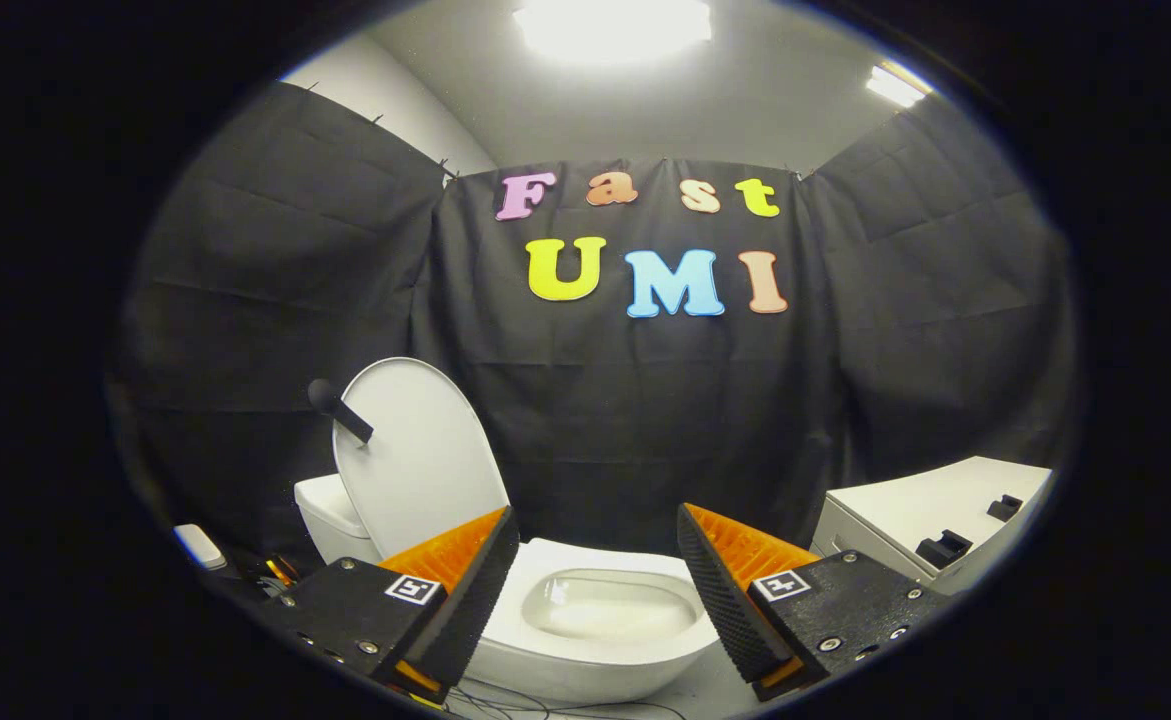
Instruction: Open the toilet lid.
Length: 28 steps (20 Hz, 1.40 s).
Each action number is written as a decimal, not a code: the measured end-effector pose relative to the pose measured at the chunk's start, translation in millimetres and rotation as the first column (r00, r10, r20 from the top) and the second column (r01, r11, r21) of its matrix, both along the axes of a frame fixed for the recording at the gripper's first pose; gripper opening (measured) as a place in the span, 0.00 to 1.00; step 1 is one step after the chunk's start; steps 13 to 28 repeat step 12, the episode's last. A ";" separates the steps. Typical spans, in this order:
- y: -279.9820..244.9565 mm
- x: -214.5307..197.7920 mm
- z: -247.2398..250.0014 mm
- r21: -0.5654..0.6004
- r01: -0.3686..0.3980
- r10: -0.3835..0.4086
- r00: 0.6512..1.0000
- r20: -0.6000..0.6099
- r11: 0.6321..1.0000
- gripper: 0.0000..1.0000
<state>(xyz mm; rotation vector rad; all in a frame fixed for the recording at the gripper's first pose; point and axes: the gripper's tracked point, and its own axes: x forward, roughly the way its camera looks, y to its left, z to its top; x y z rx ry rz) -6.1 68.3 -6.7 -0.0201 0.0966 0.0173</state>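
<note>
Tongs: tongs [595, 570] at lower centre of frame, spread wide, holding nothing.
Bowl: bowl [610, 610] just beyond and between the fingers, uncovered; its near rim is cut off below.
Lid: lid [415, 450] left of centre, raised near upright behind the bowl, with a dark handle [340, 410] on its left edge.
Progress: judged done; lid stands open, nothing evidently left.
Unclear: hinge hidden; cabinet [930, 520] at lower right partly cut off; small items at lower left indistinct.

The white toilet lid [415, 455] stands raised — lower left of centre. Its bowl [610, 610] lies open below.
</note>
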 end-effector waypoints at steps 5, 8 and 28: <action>-0.7 -3.2 0.3 0.003 0.011 -0.011 1.000 -0.002 1.000 0.97; 1.0 -0.7 0.5 -0.010 0.007 -0.007 1.000 -0.007 1.000 0.97; 4.2 -2.3 2.5 -0.002 -0.001 0.001 1.000 -0.006 1.000 0.97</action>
